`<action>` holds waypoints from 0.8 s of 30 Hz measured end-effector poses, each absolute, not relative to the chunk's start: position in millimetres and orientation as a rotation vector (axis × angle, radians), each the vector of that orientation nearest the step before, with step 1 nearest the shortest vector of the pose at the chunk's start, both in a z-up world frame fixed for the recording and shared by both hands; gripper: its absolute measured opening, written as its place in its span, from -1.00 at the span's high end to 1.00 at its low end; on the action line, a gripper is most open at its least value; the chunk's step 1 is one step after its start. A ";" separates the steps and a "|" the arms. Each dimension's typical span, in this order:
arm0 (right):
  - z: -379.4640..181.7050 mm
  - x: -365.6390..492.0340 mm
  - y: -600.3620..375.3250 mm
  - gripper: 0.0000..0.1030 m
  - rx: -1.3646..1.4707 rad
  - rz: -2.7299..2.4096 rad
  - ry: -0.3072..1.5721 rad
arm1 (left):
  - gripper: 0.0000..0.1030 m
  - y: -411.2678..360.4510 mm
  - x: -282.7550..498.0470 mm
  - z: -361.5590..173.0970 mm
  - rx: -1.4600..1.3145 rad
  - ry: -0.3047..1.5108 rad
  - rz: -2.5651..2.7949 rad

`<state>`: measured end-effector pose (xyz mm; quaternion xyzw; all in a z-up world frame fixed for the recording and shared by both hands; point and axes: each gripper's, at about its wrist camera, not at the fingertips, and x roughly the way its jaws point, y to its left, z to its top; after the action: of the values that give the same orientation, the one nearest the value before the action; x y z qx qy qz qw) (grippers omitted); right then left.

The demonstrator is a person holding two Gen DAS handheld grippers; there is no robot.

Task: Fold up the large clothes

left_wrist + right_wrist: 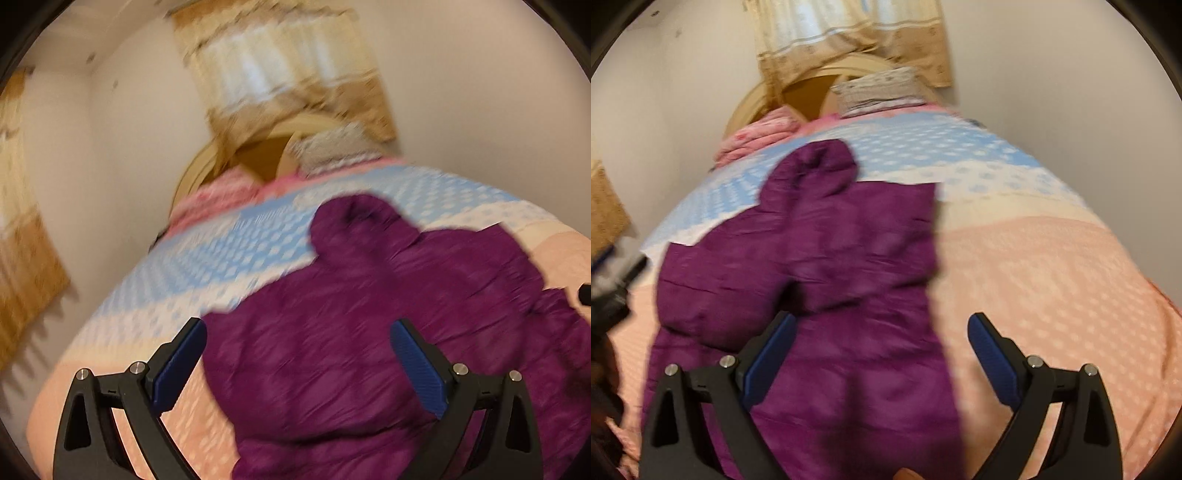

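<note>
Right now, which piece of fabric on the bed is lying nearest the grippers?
The purple hooded jacket, spread right under both grippers; the pink blanket and the patterned pillow sit far off at the headboard.

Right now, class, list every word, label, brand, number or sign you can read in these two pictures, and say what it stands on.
None: no readable text in either view.
Purple jacket: no label or brand visible.
Bedspread: only a dotted pattern.
Curtain: pattern only, blurred.

Black claw (pixel 298 334), ribbed blue pads (pixel 419 363)
</note>
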<state>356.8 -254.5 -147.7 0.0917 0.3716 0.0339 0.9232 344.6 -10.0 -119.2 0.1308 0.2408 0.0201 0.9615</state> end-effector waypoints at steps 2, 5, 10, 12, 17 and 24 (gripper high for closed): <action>-149.8 374.0 -231.1 -0.87 0.177 0.128 0.784 | -0.94 15.2 349.9 -130.3 0.227 0.529 0.084; -165.3 398.6 -204.6 -0.86 0.205 0.192 0.859 | -0.94 44.9 355.9 -144.6 0.171 0.583 0.127; -194.1 423.1 -184.2 0.57 0.257 0.262 0.968 | -0.94 83.4 364.8 -167.8 0.042 0.674 0.140; -188.4 417.7 -188.5 0.70 0.254 0.260 0.935 | -0.94 97.7 365.0 -172.0 0.007 0.684 0.146; -171.2 400.9 -213.1 0.75 0.199 0.168 0.870 | -0.94 121.1 370.0 -180.1 -0.032 0.699 0.171; -184.4 404.2 -260.5 0.75 0.235 0.015 0.893 | -0.94 124.7 378.4 -184.2 -0.088 0.729 0.143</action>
<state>404.2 -260.5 -184.4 0.1132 0.4310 0.0072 0.8952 378.4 124.7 -184.2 -0.0430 0.3560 0.0698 0.9309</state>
